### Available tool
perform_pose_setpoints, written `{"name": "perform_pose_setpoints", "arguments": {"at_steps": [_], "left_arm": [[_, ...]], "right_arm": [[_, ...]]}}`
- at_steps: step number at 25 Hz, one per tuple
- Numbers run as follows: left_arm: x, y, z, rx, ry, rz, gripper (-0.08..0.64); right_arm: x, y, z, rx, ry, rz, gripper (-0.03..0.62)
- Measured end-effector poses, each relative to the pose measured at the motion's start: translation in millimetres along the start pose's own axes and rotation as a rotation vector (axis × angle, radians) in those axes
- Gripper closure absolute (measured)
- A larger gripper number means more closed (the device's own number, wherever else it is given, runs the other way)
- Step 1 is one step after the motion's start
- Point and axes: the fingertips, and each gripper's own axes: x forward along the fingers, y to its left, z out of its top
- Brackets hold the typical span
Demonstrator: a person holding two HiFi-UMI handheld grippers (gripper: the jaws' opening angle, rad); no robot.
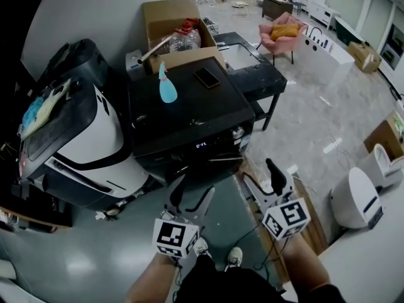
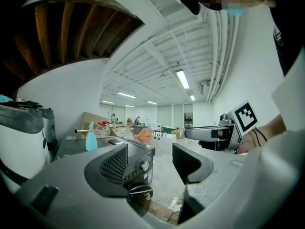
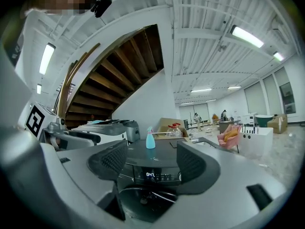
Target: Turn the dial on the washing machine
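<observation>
Left gripper [image 1: 193,192] and right gripper [image 1: 259,173]: jaws apart, empty, held near the black box-shaped washing machine [image 1: 183,109]. Its small silver dial [image 1: 238,132] is untouched.

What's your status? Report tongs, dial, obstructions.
Left tongs and right tongs open, empty, short of the washing machine. Dial untouched. Spray bottle and phone on top, clear of the dial.

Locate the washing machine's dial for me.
Head view, centre: the dial is at the right end of the washing machine control panel, right of its lit display.
</observation>
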Motion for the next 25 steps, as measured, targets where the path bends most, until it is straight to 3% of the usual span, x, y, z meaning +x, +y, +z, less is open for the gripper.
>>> {"name": "perform_pose_setpoints", "arguments": {"at_steps": [15, 25], "left_arm": [[27.7, 83.0, -3.6, -0.031, -0.004, -0.14, 0.284], [32.9, 99.5, -15.5, -0.034, -0.011, -0.155, 0.284]], "right_arm": [[68.8, 22.4, -1.4, -0.02, 0.008, -0.153, 0.278], [83.2, 26.5, -13.7, -0.082, 0.038, -0.16, 0.276]]}}
